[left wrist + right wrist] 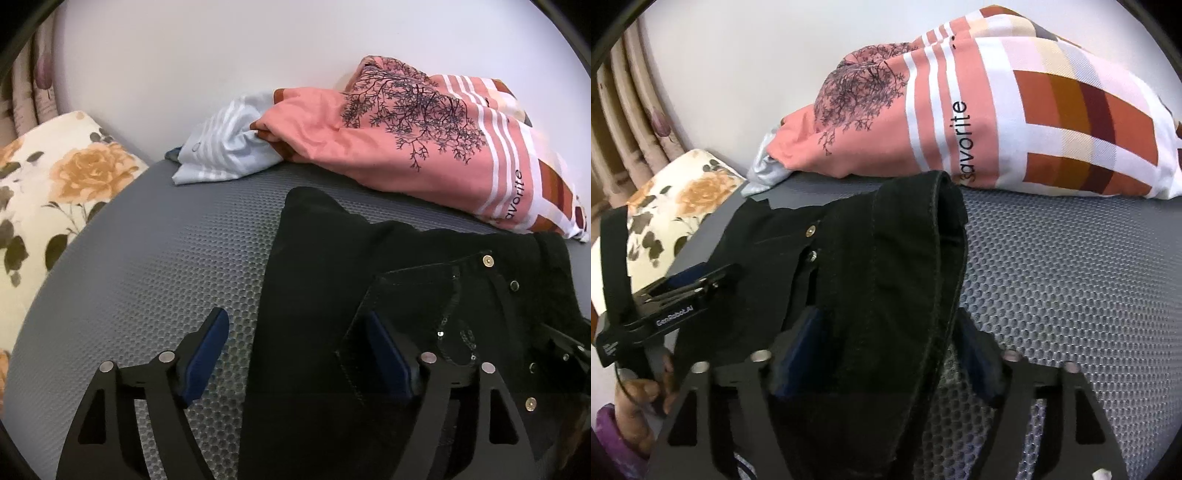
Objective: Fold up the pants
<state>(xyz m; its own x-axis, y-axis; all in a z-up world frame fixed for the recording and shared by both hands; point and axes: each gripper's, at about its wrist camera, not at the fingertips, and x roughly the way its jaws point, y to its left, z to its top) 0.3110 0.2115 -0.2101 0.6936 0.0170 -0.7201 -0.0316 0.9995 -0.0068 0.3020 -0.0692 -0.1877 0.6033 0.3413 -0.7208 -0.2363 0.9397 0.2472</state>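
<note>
- The grey mesh-textured mattress (155, 266) fills most of both views, running back to a plain white wall (221, 48)
- A pink and white blanket (424, 147) with a dark tree print and colour blocks lies bunched along the wall at the far edge of the mattress, with a pale striped cloth (225, 147) tucked against its left end
- A pillow (48, 192) with orange roses sits at the left edge of the mattress, curtains (33, 74) behind it
- The black pants (332, 295) lie on the mattress in front of the blanket, folded over, metal buttons and a pocket facing up
- The left tongs (295, 354) stand wide apart; one finger is over bare mattress, the other over the pants, the left edge of the pants lies between them, nothing gripped
- The right tongs (886, 350) also stand wide, straddling a raised fold of the pants without pinching it
- A hand (642, 398) in a purple sleeve (609, 435) holds the left tongs' handle
</note>
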